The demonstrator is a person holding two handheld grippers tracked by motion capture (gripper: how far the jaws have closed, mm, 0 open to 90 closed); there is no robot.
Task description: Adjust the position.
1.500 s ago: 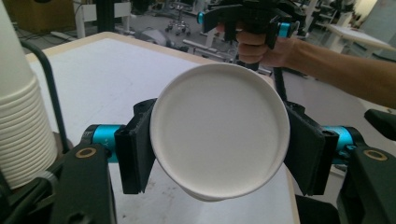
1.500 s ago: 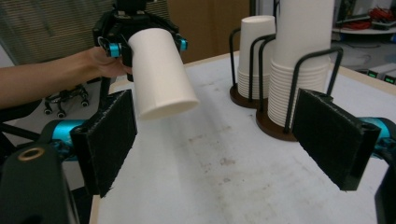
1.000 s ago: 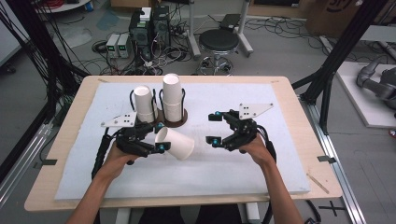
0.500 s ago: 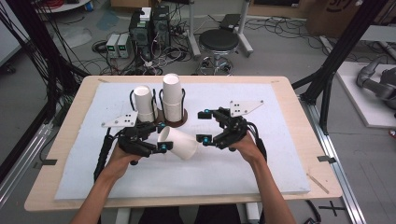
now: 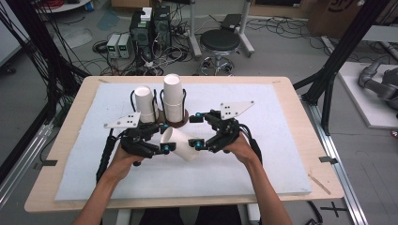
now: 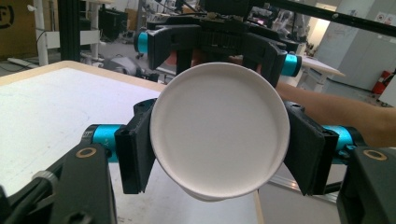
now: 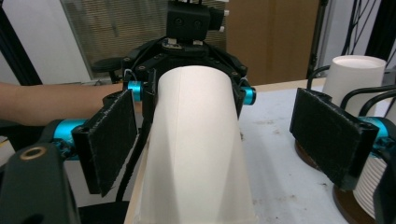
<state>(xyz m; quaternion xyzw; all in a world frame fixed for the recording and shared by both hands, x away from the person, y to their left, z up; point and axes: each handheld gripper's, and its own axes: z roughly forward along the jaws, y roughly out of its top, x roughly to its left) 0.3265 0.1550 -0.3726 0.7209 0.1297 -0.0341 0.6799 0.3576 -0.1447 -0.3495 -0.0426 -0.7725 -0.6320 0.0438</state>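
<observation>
Above the white mat (image 5: pixel 281 154), near mid-table, a white paper cup (image 5: pixel 180 143) lies on its side in the air between the two grippers. Left gripper (image 5: pixel 165 137): jaws pinching the cup near its closed base; in the left gripper view the base disc (image 6: pixel 218 129) sits squeezed between both pads. Right gripper (image 5: pixel 197 130): jaws spread wide, pads (image 7: pixel 109 137) standing either side of the cup's open end without touching the wall (image 7: pixel 196 140).

Behind, two inverted cup stacks (image 5: pixel 172 96) stand in black wire holders.

Handling judgement: cup is very light, thin-walled, likely crushes under firm squeeze. Base end is stiffest thanks to the bottom disc; the rolled rim is next best. Mid-wall would dent easily. Paper surface looks matte, so it should not slip on the rough pads. A light closing force near the rim seems the safer second hold.
</observation>
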